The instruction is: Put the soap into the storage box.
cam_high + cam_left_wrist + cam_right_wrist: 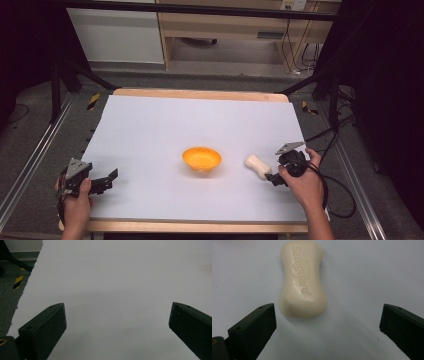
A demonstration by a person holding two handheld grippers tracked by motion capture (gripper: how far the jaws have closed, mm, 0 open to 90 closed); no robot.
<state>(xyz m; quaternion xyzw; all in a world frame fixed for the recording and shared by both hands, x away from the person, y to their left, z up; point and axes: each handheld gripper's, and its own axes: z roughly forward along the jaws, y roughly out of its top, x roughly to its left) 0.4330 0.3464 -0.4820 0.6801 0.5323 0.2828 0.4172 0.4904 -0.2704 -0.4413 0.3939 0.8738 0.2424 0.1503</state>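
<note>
A cream bar of soap (257, 166) lies flat on the white table sheet (200, 120), to the right of a small orange bowl (201, 158). In the right gripper view the soap (302, 280) lies lengthwise just ahead of the jaws, its stamped lettering facing up. My right gripper (272, 177) stands open right behind the soap, its jaws wide apart and not touching it; the same open gap shows close up (327, 322). My left gripper (107, 181) is open near the sheet's front left corner, with bare sheet between its jaws (117, 322).
The sheet covers a wooden table (200, 93) with its edge showing at the back and front. Grey floor and metal rails (30, 165) flank it. A wooden desk (225, 30) stands beyond. Yellow-black tape (18, 281) marks the floor at left.
</note>
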